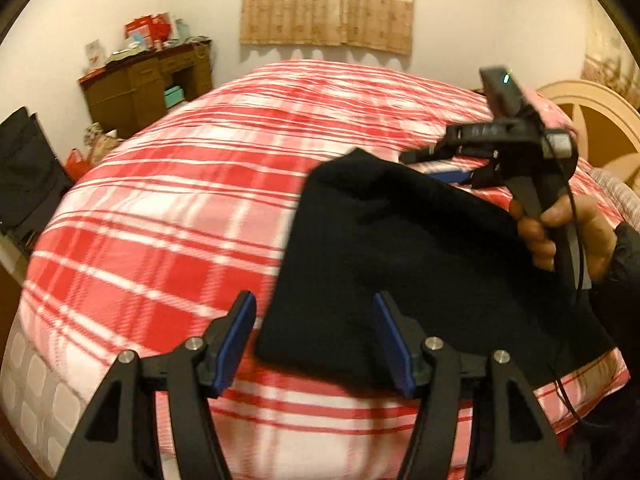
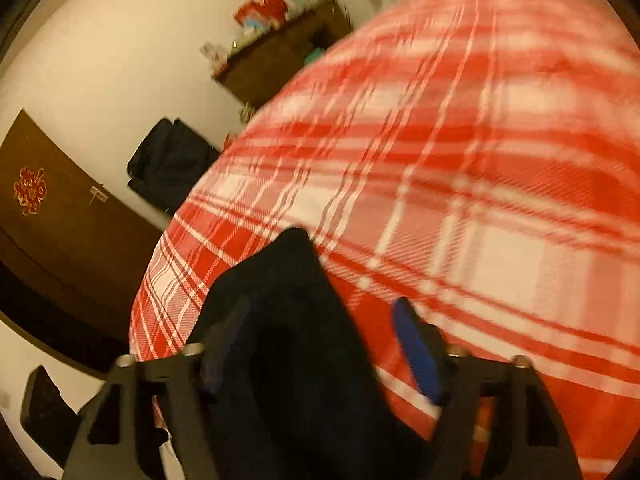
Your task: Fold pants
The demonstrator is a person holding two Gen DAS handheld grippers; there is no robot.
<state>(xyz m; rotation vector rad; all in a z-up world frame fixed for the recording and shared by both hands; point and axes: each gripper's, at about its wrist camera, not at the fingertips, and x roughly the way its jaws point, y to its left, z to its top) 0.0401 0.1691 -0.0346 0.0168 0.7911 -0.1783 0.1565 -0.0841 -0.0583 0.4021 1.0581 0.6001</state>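
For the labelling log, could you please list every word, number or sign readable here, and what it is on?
None is readable.
Door: gold knot ornament, no letters made out; small tag, too blurred.
Boxes on the desk: print too small.

We are in a home bedroom: a bed [image 1: 180,220] under a red-and-white plaid cover fills the frame, a cluttered wooden desk [image 1: 148,84] stands upper left, and a curtain [image 1: 328,4] hangs top centre.

Pants [image 1: 400,264] on bed [image 1: 180,208], 3 o'clock side of left wrist view; desk [image 1: 148,84] at 10 o'clock behind bed; curtain [image 1: 328,4] at 12.
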